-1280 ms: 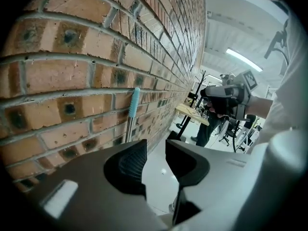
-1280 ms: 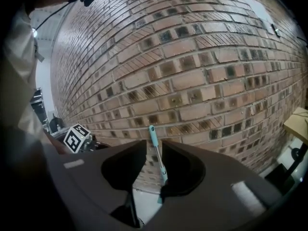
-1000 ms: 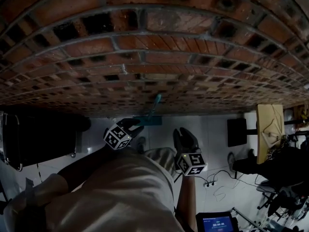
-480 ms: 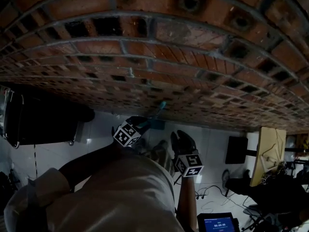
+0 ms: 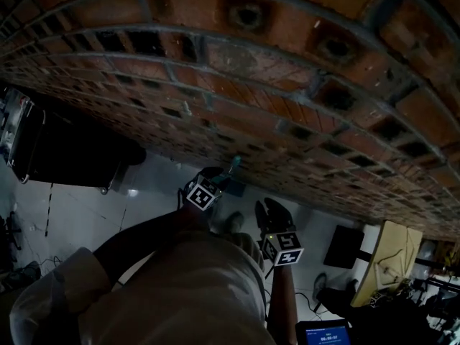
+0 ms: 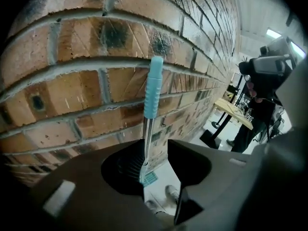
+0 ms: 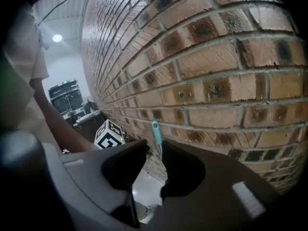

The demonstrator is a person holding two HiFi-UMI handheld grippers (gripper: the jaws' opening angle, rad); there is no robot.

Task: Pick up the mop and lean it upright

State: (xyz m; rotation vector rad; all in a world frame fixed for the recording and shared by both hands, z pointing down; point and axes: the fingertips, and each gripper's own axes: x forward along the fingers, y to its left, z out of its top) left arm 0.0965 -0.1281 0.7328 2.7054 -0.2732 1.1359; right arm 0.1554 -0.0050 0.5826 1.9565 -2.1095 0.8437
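The mop stands upright against the brick wall, its teal grip on the bricks and its silver shaft running down to a teal head on the floor. My left gripper is round the shaft. Its jaws have just been opening: the shaft lies close by the left jaw, with a clear gap to the right one. In the head view the left gripper sits just below the teal grip. My right gripper hangs back with a narrow empty gap, the mop grip beyond it.
A black case stands by the wall at the left. A wooden table, a black box and a lit screen are at the lower right. A person in dark clothes stands further along the wall.
The head view has swung, so the wall now slants. My left gripper has moved closer to the wall along the mop shaft. The right gripper has shifted only slightly.
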